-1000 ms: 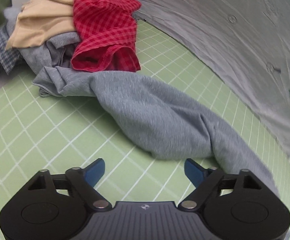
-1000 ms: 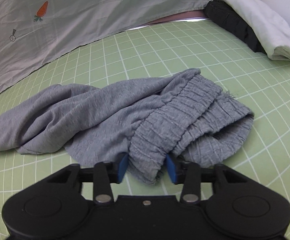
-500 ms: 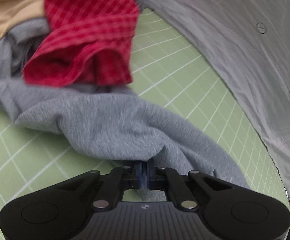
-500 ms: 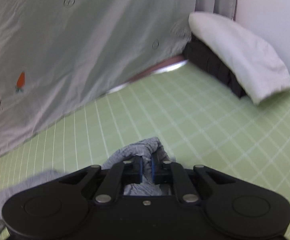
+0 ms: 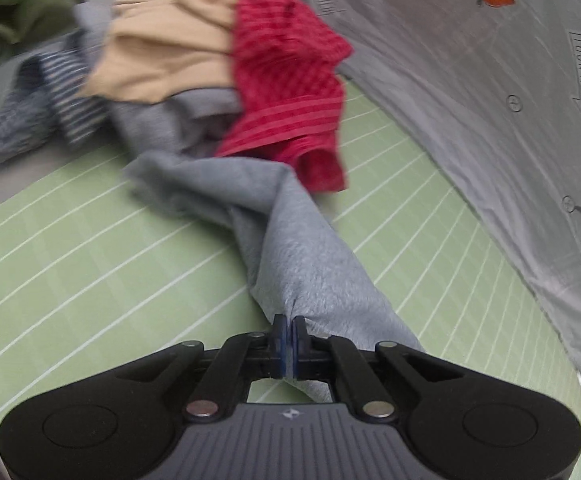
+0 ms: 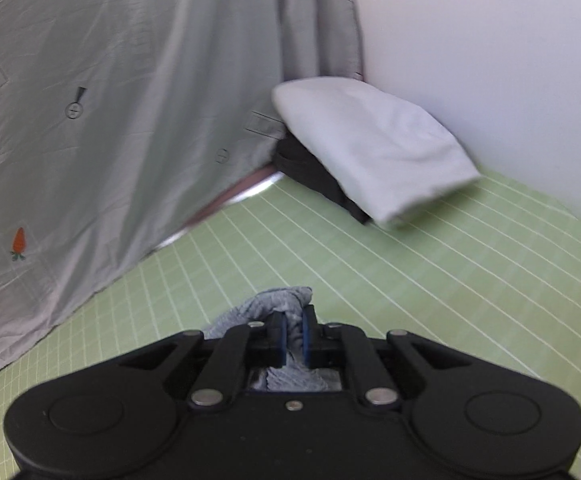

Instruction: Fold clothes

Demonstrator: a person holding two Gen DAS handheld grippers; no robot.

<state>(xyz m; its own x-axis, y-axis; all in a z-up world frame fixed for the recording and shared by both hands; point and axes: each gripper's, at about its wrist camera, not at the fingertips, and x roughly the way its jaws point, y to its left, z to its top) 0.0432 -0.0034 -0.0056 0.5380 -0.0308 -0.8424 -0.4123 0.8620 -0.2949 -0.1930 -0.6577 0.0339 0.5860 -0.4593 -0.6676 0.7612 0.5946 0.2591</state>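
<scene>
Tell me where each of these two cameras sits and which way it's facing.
Left wrist: on the left gripper, looking along the green mat toward the clothes pile; its jaws are shut on the grey garment.
Right wrist: on the right gripper, looking across the mat toward the white fold by the wall; its jaws pinch grey cloth.
Shared: the mat, the carrot-print sheet, and grey cloth in both jaws.

Green grid mat (image 6: 430,280) lying flat. Grey sheet w/ carrot print (image 6: 110,120) hanging along mat's far edge, white wall (image 6: 490,60) standing behind mat's rt corner.
</scene>
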